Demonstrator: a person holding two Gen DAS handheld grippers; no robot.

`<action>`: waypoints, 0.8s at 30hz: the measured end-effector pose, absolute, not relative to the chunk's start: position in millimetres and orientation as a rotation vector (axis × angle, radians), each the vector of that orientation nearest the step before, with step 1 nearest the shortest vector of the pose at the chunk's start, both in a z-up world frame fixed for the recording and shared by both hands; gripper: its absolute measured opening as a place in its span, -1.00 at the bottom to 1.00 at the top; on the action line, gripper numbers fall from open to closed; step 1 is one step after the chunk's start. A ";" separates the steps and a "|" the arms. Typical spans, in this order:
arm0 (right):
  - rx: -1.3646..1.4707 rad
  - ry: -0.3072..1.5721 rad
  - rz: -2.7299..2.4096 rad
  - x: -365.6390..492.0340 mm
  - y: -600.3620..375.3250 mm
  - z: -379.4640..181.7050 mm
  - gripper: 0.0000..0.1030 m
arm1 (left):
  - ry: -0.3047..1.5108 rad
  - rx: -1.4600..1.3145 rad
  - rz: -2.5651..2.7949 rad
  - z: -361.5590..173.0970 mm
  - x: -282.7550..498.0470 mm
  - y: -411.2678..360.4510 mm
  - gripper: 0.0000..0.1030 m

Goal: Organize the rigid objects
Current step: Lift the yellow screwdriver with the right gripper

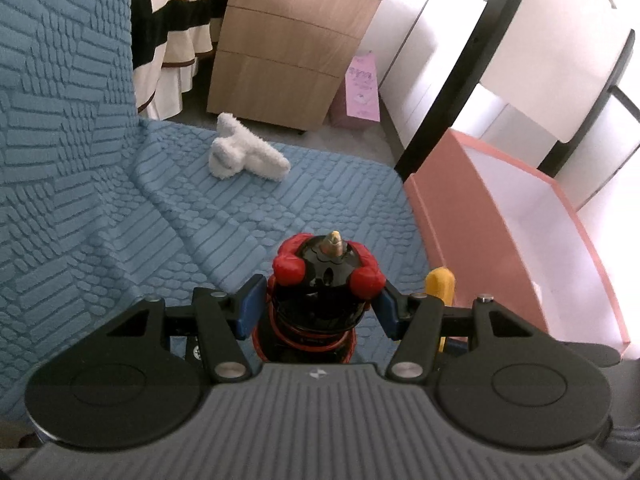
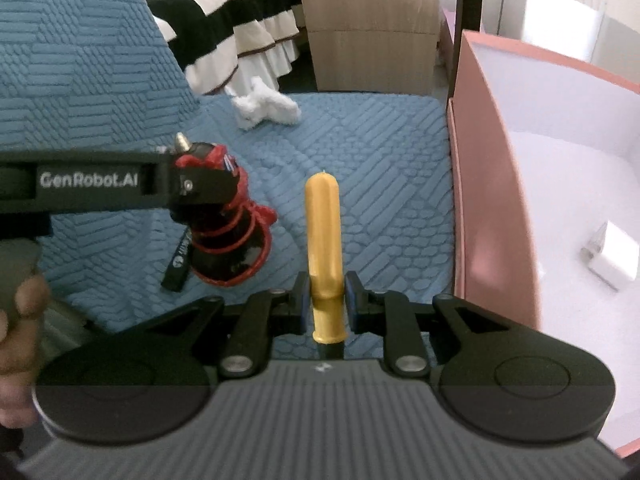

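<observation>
From the left wrist, the left tongs (image 1: 320, 304) are clenched on a black-and-red toy figure (image 1: 324, 280), its body squeezed between the blue pads (image 1: 251, 306), above the blue textured sofa cover (image 1: 120, 200); a white plush toy (image 1: 244, 152) lies farther off, a pink box (image 1: 460, 216) stands to the right. From the right wrist, the right tongs (image 2: 326, 300) grasp a yellow stick (image 2: 323, 232) near its lower end, the stick pointing forward, beside the pink box (image 2: 480, 184); the toy figure (image 2: 228, 236) sits to the left in the left tongs (image 2: 192, 196).

Bright daylight overexposes the right side, fisheye bends the edges, and the right-wrist view blurs slightly.
</observation>
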State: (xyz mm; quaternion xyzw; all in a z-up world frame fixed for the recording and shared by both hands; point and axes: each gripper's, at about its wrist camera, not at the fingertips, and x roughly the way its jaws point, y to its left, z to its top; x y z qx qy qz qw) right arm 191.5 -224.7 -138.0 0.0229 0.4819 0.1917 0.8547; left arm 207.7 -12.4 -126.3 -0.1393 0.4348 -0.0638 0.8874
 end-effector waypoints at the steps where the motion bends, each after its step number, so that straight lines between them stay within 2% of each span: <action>1: 0.049 1.007 0.404 191.7 -225.6 -134.3 -0.58 | 0.900 -0.290 -0.135 -123.6 207.1 -13.4 0.23; 24: 0.083 0.813 0.397 193.3 -282.2 -43.9 -0.58 | 0.787 -0.259 -0.184 -48.7 210.8 -53.3 0.23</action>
